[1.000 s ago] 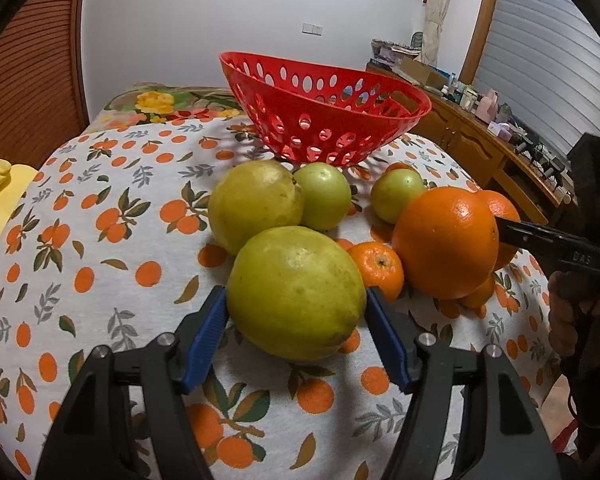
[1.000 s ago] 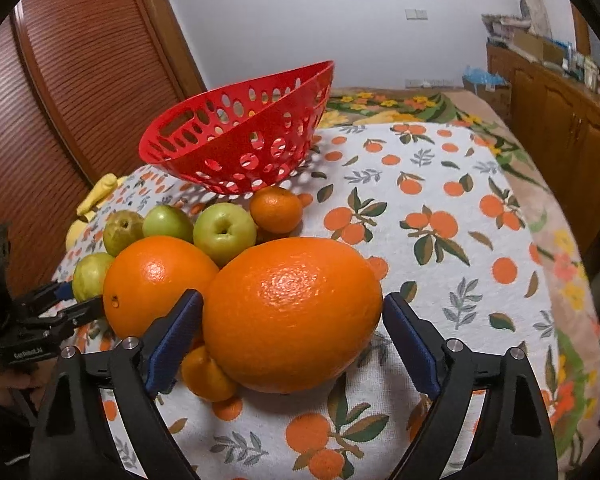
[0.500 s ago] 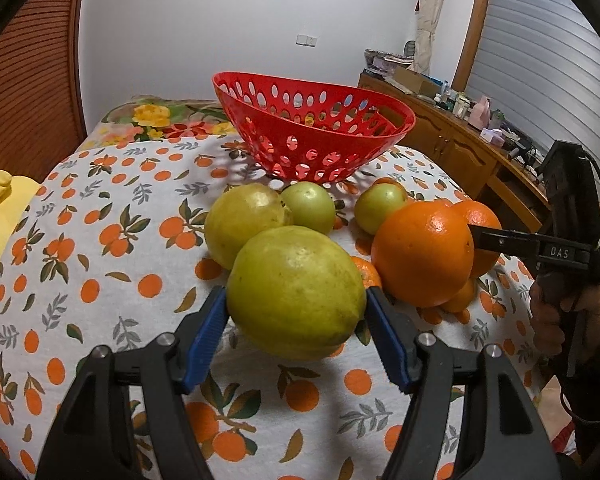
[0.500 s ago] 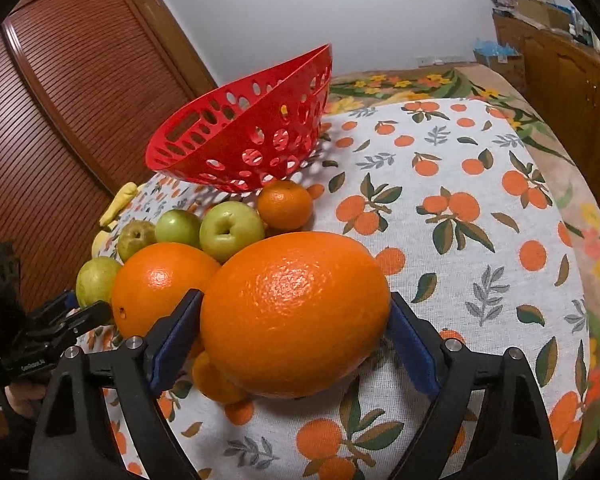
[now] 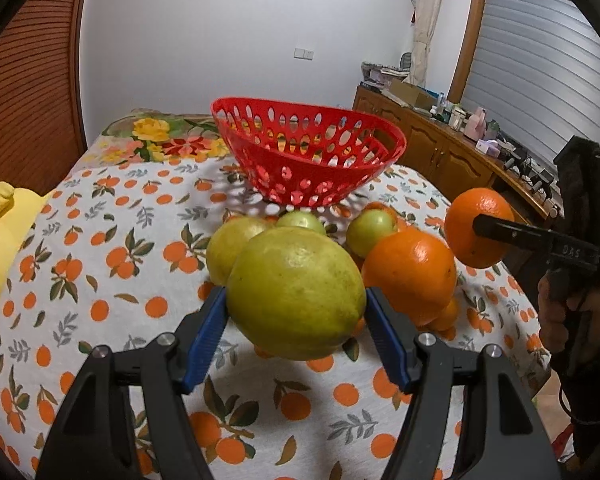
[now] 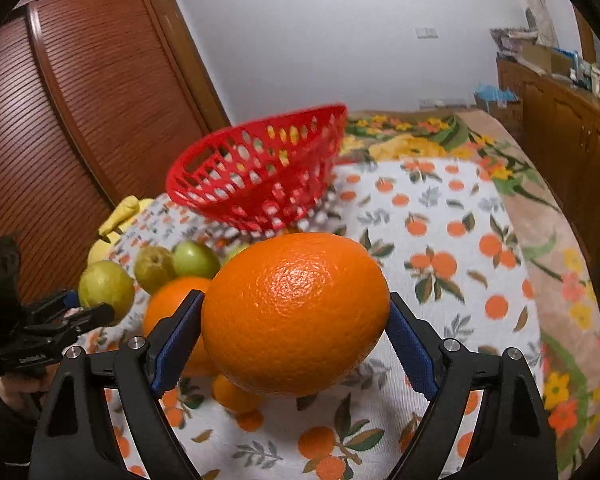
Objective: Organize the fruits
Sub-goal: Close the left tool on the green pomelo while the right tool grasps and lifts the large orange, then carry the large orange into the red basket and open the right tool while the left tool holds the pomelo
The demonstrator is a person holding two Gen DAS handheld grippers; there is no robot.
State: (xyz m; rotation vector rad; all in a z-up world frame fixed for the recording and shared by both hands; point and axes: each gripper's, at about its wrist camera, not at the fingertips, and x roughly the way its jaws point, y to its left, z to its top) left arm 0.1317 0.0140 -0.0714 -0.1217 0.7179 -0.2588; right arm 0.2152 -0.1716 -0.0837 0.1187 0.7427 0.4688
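My left gripper (image 5: 296, 320) is shut on a large yellow-green fruit (image 5: 296, 292) and holds it above the cloth. My right gripper (image 6: 294, 332) is shut on a big orange (image 6: 296, 312), also lifted; it shows in the left wrist view (image 5: 478, 226) too. The red perforated basket (image 5: 308, 160) stands empty behind the fruit pile; it also shows in the right wrist view (image 6: 256, 184). On the cloth lie another big orange (image 5: 410, 276), a yellow-green fruit (image 5: 230, 248), green apples (image 5: 370, 226) and small tangerines (image 6: 236, 394).
The table wears an orange-print cloth (image 5: 100, 280). A yellow object (image 5: 0, 232) lies at its left edge. A wooden shutter door (image 6: 60, 120) stands to the left, a cluttered wooden sideboard (image 5: 460, 152) to the right. A floral cloth (image 6: 440, 140) lies behind the basket.
Both grippers have risen with their fruits off the cloth. The basket now sits lower and farther in both views.
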